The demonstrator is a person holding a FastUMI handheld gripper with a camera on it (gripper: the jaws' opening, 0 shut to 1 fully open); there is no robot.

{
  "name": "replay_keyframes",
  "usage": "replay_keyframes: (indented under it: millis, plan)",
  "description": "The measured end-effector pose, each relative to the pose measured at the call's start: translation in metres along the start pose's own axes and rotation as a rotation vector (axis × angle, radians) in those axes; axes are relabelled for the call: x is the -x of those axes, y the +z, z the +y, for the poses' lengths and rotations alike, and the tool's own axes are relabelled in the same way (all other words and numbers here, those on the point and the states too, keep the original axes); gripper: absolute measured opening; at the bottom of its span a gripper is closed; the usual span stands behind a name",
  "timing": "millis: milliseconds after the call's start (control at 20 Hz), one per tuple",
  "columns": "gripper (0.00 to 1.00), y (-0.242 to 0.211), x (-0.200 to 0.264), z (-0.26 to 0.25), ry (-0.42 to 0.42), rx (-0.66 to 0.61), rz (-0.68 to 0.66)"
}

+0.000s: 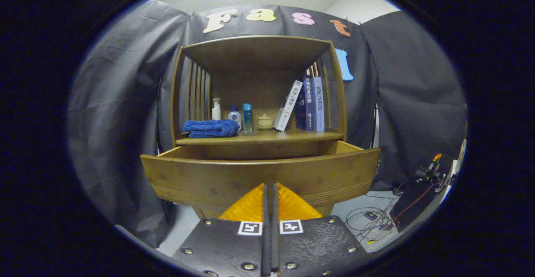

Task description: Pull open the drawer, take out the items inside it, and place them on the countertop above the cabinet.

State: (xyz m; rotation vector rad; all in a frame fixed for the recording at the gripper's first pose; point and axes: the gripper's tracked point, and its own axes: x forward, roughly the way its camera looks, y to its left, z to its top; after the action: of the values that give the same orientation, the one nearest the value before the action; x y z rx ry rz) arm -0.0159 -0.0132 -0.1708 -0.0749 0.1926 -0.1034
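The wooden cabinet's drawer (209,176) stands pulled out toward me, and its front panel hides what lies inside. My gripper (270,185) is shut, its fingers pressed together with nothing seen between them, the tips right at the middle of the drawer front. Above the drawer is the countertop (292,137). On it a folded blue towel (211,128) lies near the front left corner.
Behind the towel stand a white pump bottle (216,110), a small white bottle (234,116), a blue bottle (247,117) and a small lidded pot (264,121). Books (307,103) lean at the countertop's right. Cables (376,220) lie on the floor to the right.
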Motion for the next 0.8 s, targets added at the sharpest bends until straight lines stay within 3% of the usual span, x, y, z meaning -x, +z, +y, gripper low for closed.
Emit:
replay_keyframes:
  millis: [350,550,800]
  plan:
    - [0.01,0.046,-0.037,0.056,0.082,0.068,0.021]
    - [0.01,0.079,-0.083,0.068,0.048,0.113,0.048]
    - [0.36,0.062,-0.141,0.07,-0.017,0.117,0.263]
